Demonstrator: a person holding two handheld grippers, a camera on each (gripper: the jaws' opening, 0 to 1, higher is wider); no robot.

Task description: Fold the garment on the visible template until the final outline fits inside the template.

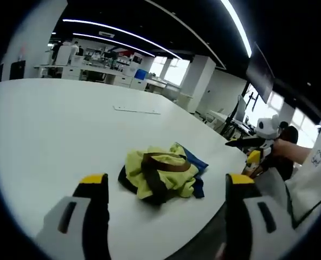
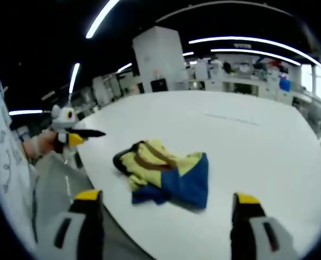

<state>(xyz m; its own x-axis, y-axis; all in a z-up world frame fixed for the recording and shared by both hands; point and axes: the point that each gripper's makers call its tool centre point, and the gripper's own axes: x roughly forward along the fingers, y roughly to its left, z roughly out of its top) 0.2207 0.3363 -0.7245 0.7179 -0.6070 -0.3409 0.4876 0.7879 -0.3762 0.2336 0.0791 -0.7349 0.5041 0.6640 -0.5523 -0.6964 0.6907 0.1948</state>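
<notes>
A crumpled garment (image 1: 160,176) in yellow-green, brown and blue lies in a heap on the white table (image 1: 57,124), close to its near edge. My left gripper (image 1: 166,183) hovers in front of it, open, jaws wide apart and holding nothing. In the right gripper view the same garment (image 2: 168,170) shows its blue part toward me. My right gripper (image 2: 167,199) is open too, above the table edge and short of the cloth. Each gripper appears in the other's view: the right gripper (image 1: 258,142) and the left gripper (image 2: 68,135), both held off the table's side.
A faint thin line (image 1: 137,110) marks the table farther back, also visible as the line (image 2: 231,119). A person's sleeve and white shirt (image 1: 318,162) stand by the table edge. Desks and office equipment (image 1: 95,62) fill the room beyond.
</notes>
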